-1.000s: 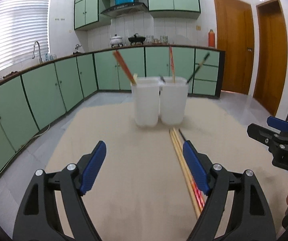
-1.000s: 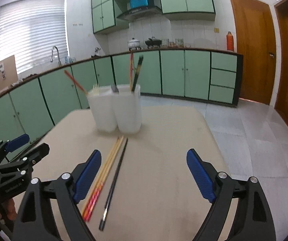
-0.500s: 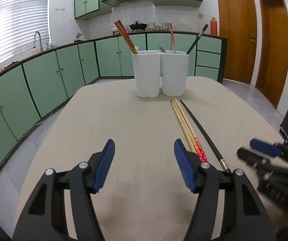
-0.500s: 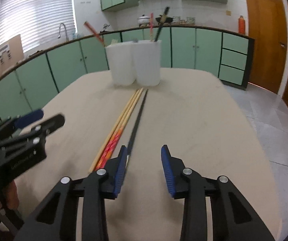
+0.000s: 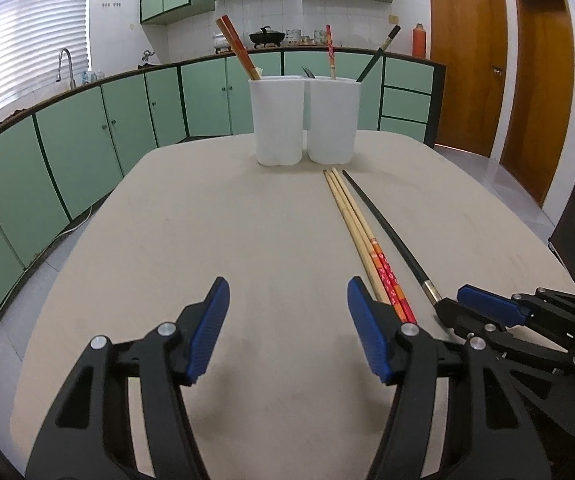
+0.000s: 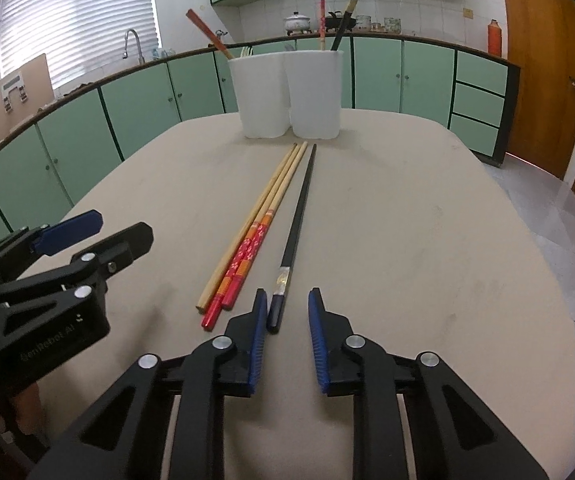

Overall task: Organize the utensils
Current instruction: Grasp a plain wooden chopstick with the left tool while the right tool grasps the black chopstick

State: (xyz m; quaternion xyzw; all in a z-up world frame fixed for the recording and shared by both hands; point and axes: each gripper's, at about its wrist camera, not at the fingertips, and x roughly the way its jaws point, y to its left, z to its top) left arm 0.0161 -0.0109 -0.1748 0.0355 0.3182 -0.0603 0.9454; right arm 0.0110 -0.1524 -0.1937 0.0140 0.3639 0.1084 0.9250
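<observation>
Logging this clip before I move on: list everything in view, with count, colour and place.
Holders: two, white, side by side at the table's far end, chopsticks standing in them.
Wooden chopsticks: a pair with red patterned ends plus one plain, lying together mid-table.
Black chopstick: one, lying just right of the wooden ones.
Table: one, beige.
Cabinets: green, along the walls.
Doors: two, brown, at right.
Left gripper: black with blue pads, open, above bare table.
Right gripper: black with blue pads, partly open, straddling the black chopstick's near end.
</observation>
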